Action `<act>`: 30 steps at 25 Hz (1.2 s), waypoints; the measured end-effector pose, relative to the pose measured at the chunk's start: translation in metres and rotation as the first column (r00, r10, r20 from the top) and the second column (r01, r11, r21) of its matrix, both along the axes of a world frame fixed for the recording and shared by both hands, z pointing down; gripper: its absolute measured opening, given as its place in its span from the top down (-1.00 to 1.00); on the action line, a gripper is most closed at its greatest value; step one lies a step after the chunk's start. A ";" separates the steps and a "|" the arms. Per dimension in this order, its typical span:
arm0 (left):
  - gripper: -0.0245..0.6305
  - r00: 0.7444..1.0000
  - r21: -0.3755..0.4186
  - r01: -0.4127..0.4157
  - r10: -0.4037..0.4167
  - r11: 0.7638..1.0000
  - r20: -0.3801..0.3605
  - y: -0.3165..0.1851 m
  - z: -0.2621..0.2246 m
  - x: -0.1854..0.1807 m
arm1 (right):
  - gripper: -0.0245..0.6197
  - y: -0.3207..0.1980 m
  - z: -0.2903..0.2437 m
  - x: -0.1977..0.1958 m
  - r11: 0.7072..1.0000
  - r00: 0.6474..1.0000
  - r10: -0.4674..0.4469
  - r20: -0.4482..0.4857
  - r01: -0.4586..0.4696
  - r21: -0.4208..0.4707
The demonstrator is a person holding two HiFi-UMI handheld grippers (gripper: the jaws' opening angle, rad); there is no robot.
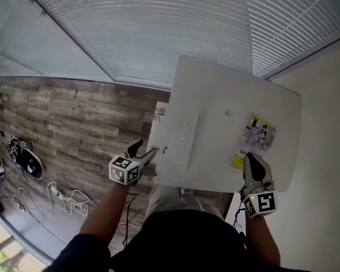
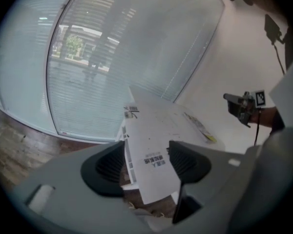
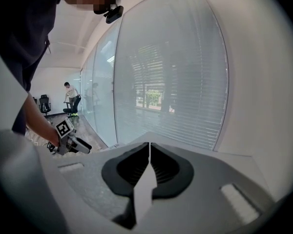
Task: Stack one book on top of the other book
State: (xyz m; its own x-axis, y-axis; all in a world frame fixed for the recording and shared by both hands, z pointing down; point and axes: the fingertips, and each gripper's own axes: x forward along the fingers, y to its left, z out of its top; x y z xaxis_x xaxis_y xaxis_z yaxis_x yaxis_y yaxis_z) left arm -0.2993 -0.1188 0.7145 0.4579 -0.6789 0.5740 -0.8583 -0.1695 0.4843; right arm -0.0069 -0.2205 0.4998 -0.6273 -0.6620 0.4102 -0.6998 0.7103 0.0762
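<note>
person's dark top (image 1: 187, 242) fills the near bottom of the head view, w/ both forearms reaching fwd to the work surface.

items, largest first:
- white table (image 1: 226, 84): set against a window w/ blinds; wood floor to its left.
- white book (image 1: 173, 137): lies flat along the table's left edge, barcode end away from the person. its near corner appears to stick out past the table edge.
- yellow book (image 1: 259, 132): thin, flat on the table toward the right front, well apart from the white book.
- left gripper (image 1: 145, 148): at the white book's near corner. jaws stand wide, one on each side of that corner. pads not pressing, so no grip yet.
- right gripper (image 1: 254, 158): held near the yellow book's near end; contact can't be confirmed. jaws closed tip to tip. only a thin white sliver shows in the gap, id not possible.

task status: nothing stacked. both books lie flat w/ bare table between them, neither lifted.
- judged step: pickup of the white book by the left gripper.
- remaining: close on it, lift, carry across, set it square on the yellow book, release.

containers: none visible.
</note>
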 end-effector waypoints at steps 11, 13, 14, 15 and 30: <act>-0.26 0.988 -0.100 -0.098 0.085 0.990 -0.130 0.006 0.031 0.012 | 0.92 0.006 0.009 0.002 0.999 0.999 0.027 -0.035 -0.028 -0.036; -0.27 0.983 -0.111 -0.113 0.095 0.987 -0.156 0.005 0.035 0.016 | 0.92 0.006 0.010 0.003 0.999 0.999 0.032 -0.038 -0.033 -0.040; -0.27 0.981 -0.114 -0.121 0.101 0.986 -0.167 0.005 0.037 0.019 | 0.92 0.006 0.011 0.004 0.999 0.999 0.034 -0.039 -0.036 -0.040; -0.27 0.978 -0.115 -0.129 0.107 0.985 -0.177 0.004 0.037 0.021 | 0.92 0.006 0.011 0.004 0.998 0.999 0.036 -0.040 -0.038 -0.041; -0.13 0.934 -0.145 -0.199 0.143 0.969 -0.328 0.000 0.040 0.048 | 0.92 0.014 0.006 0.012 0.996 0.995 0.088 -0.048 -0.089 -0.028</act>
State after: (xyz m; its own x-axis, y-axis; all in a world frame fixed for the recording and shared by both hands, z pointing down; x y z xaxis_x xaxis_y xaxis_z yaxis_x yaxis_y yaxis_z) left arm -0.2509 -0.1187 0.7547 0.7334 -0.4771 0.4842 -0.6240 -0.1899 0.7580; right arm 0.0049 -0.2069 0.5060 -0.5468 -0.7007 0.4583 -0.7561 0.6484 0.0894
